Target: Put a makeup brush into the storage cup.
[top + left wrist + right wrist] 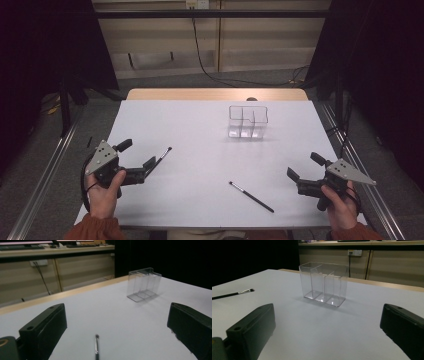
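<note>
Two brushes on table: one (pixel 162 155) lower left between spread left gripper (pixel 136 159) jaws, light, thin, apt to roll; grip mid-handle. Right gripper (pixel 304 173) spread, empty.

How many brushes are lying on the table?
2. One brush lies at the left, just in front of the left gripper. The other brush lies near the front edge, between both grippers. None seems hidden.
</note>
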Demonstrator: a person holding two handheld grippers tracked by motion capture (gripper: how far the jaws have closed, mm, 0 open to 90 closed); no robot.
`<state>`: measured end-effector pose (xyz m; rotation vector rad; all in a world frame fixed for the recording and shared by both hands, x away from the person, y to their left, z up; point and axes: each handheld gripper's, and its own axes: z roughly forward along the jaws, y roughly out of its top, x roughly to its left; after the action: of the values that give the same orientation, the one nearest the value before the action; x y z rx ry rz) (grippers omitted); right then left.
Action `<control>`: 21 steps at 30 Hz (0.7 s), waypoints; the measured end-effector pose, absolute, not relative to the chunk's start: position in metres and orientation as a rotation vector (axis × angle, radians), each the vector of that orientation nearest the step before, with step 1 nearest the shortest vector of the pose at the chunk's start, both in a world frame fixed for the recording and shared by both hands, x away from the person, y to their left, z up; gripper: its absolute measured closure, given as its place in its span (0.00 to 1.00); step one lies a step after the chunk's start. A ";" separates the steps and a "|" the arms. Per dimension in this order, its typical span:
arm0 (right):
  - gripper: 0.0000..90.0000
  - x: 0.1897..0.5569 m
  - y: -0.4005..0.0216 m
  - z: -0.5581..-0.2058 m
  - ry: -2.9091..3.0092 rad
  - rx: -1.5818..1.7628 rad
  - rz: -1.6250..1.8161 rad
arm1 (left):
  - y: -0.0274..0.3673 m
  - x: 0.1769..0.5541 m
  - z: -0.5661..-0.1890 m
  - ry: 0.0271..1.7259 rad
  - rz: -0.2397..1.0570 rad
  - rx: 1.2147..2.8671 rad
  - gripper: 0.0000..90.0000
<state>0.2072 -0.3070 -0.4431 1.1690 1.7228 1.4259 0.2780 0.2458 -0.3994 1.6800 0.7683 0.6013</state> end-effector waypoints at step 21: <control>0.00 0.209 -0.303 -0.443 1.747 1.147 1.421 | 0.229 0.315 -0.379 0.760 0.616 1.707 0.03</control>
<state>0.2091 -0.3032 -0.4426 1.1465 1.7470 1.4212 0.3154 0.2293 -0.3787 1.7074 0.7595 0.6163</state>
